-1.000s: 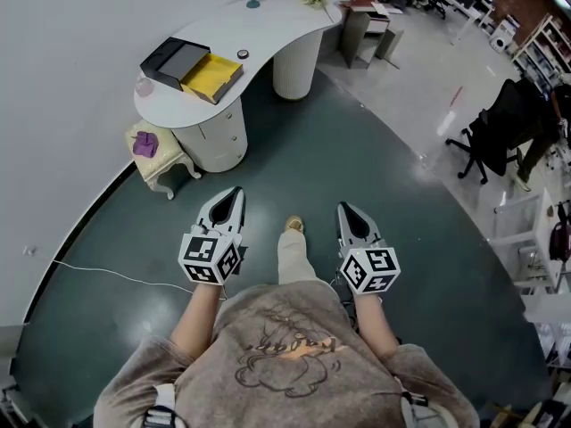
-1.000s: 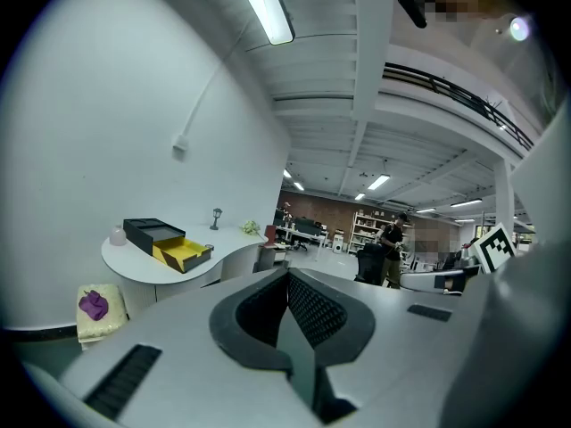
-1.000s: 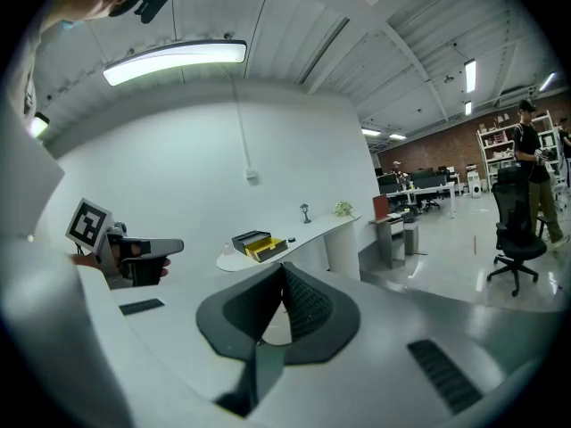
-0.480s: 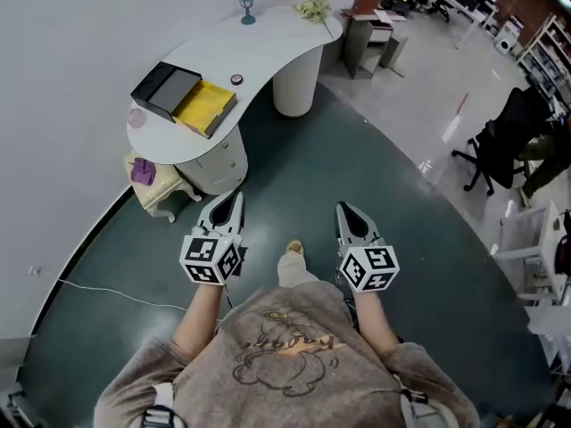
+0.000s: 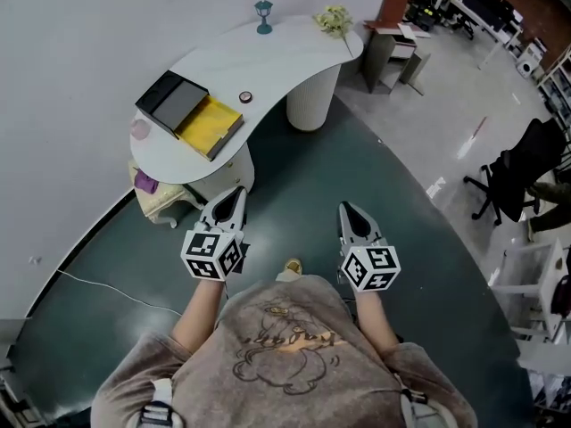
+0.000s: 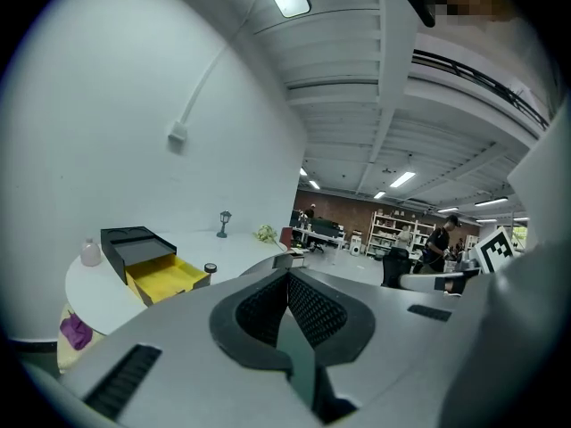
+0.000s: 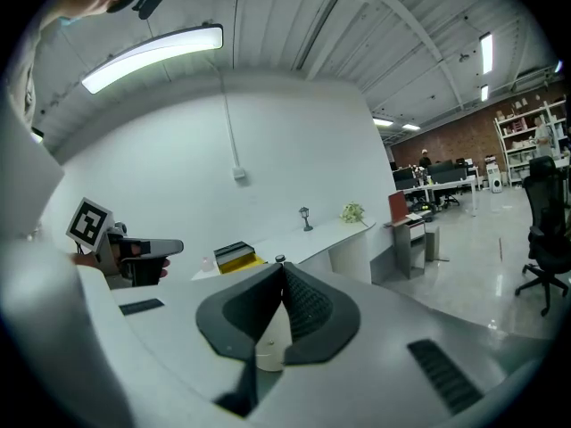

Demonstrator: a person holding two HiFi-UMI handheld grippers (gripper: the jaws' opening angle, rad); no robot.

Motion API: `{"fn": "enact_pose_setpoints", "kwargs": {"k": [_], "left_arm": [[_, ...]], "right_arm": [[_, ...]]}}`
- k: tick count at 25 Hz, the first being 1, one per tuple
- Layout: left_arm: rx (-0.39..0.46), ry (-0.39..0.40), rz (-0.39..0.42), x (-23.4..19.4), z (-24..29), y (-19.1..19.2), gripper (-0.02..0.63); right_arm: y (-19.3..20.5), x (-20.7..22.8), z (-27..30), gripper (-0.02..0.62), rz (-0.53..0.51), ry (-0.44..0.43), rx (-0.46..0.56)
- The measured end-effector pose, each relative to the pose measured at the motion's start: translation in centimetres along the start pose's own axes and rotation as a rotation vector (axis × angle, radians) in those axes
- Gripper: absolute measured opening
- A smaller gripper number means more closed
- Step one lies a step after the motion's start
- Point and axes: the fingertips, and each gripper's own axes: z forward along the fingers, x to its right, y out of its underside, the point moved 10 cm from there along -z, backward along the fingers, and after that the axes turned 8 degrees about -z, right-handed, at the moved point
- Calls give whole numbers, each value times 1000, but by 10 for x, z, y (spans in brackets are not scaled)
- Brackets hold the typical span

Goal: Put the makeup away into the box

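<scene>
A box (image 5: 187, 112) with a black lid folded back and a yellow inside lies open on the white curved table (image 5: 268, 56). A small round makeup compact (image 5: 245, 97) sits just to its right, and a pink bottle (image 5: 140, 129) stands at the table's near left end. The left gripper view shows the same box (image 6: 147, 261), compact (image 6: 210, 268) and bottle (image 6: 90, 253) some way ahead. My left gripper (image 5: 234, 191) and right gripper (image 5: 344, 207) are held side by side over the dark floor, short of the table. Both are shut and empty, as their own views show (image 6: 287, 273) (image 7: 282, 266).
A cream side table (image 5: 165, 199) with a purple thing (image 5: 145, 183) on it stands under the table's near end. A small lamp (image 5: 263, 14) and flowers (image 5: 335, 18) sit on the far end. A cabinet (image 5: 393, 52) and an office chair (image 5: 522, 163) stand to the right. A cable (image 5: 98, 283) crosses the floor.
The table and box have come nearer and lower in the head view as the person walks toward them. Both grippers stay shut and keep their place in front of the body.
</scene>
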Motion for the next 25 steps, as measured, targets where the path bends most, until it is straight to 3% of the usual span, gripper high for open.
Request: {"fn": "enact_pose_setpoints", "kwargs": {"k": [8, 25], "left_arm": [[40, -55, -21, -4, 56, -15, 21], [30, -91, -22, -31, 139, -30, 21]], "right_arm": [[-21, 52, 53, 3, -29, -50, -17], [-29, 95, 130, 3, -8, -87, -53]]}}
